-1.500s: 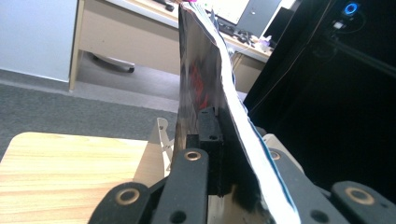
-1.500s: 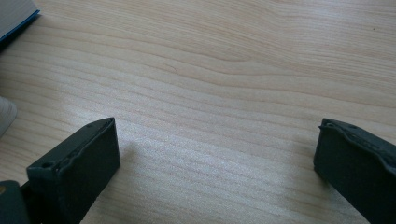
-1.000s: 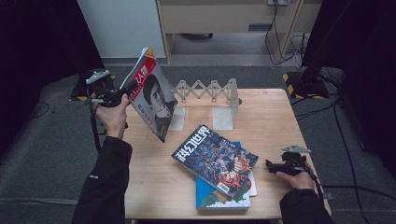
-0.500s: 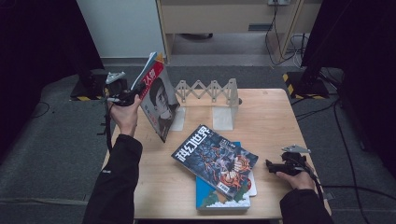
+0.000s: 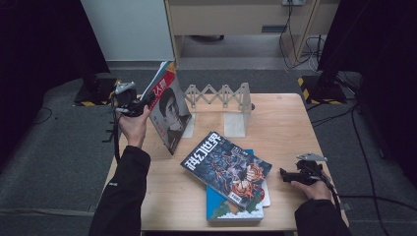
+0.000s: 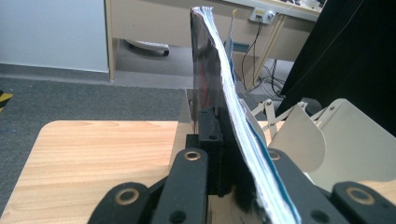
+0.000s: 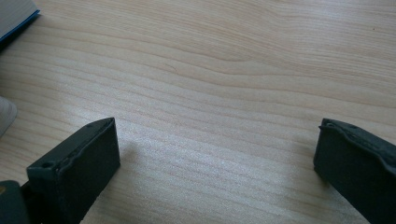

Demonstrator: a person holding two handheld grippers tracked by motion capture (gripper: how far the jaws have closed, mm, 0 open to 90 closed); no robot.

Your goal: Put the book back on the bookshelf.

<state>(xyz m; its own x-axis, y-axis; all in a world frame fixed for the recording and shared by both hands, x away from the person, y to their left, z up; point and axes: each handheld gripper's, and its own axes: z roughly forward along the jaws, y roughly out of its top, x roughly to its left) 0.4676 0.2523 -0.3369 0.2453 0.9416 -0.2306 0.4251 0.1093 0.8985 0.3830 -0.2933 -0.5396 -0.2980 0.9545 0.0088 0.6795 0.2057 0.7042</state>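
Observation:
My left gripper (image 5: 142, 105) is shut on the outer edge of a red-and-white magazine (image 5: 169, 115) with a face on its cover. It holds the magazine upright over the table's back left, its lower corner near the wood. In the left gripper view the black jaws (image 6: 233, 140) clamp the magazine's page edge (image 6: 217, 84), and the white dividers (image 6: 308, 140) of an expanding rack stand just to its right. My right gripper (image 5: 288, 174) rests on the table (image 5: 285, 123) at the front right. It is open, with bare wood between its jaws (image 7: 215, 154).
The grey expanding rack (image 5: 221, 94) with white dividers (image 5: 235, 122) stands at the back middle of the table. A dark comic-style magazine (image 5: 226, 167) lies on a blue book (image 5: 219, 209) at the front middle; that book's corner (image 7: 14, 18) reaches the right gripper view.
My left hand has carried the magazine to the right and down toward the rack's left end, and the magazine now stands more upright. The right hand has kept still.

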